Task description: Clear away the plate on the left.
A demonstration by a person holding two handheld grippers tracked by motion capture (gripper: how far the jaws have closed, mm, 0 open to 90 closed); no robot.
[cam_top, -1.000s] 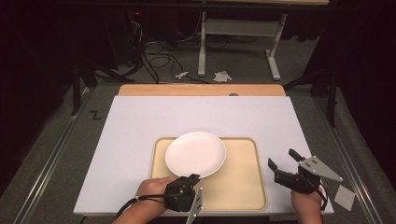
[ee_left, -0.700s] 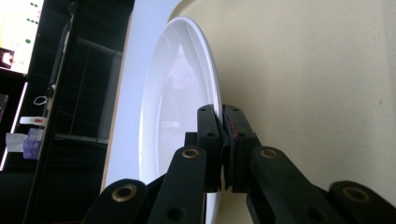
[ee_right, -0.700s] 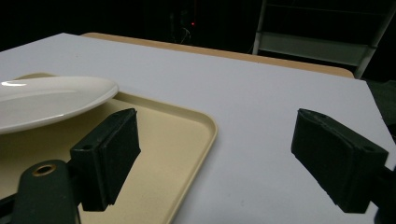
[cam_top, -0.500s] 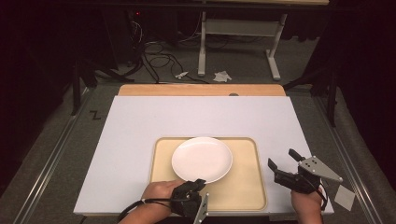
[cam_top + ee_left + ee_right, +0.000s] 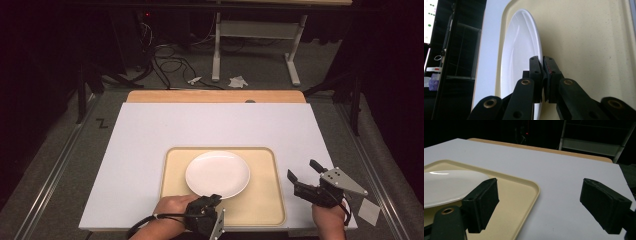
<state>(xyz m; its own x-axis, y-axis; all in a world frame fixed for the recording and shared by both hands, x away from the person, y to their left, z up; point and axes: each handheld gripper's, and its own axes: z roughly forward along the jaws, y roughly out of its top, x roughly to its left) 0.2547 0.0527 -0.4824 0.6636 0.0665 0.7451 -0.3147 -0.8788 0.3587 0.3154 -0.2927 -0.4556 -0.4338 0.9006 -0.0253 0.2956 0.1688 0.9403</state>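
A white plate (image 5: 217,174) lies over the middle of a beige tray (image 5: 270,165). From the near edge, my left gripper (image 5: 213,200) is shut on the plate's near rim. In the left gripper view the two jaws (image 5: 543,75) pinch that thin rim, with the plate (image 5: 519,50) on edge against the tray (image 5: 586,50). My right gripper (image 5: 303,170) is held open just right of the tray, over the white board. In the right gripper view it (image 5: 539,205) has nothing between its jaws, and the plate (image 5: 446,185) and the tray's corner (image 5: 524,192) lie to the left.
The tray sits on a white board (image 5: 210,125) that covers a wooden table (image 5: 215,96). Beyond the table are cables (image 5: 165,55) and a metal stand (image 5: 255,45) on the floor. A white tag (image 5: 369,212) lies at the board's near right corner.
The plate has shifted a little right and toward the near edge, settling lower over the tray, with my left gripper still on its rim. The right gripper has stayed in place.
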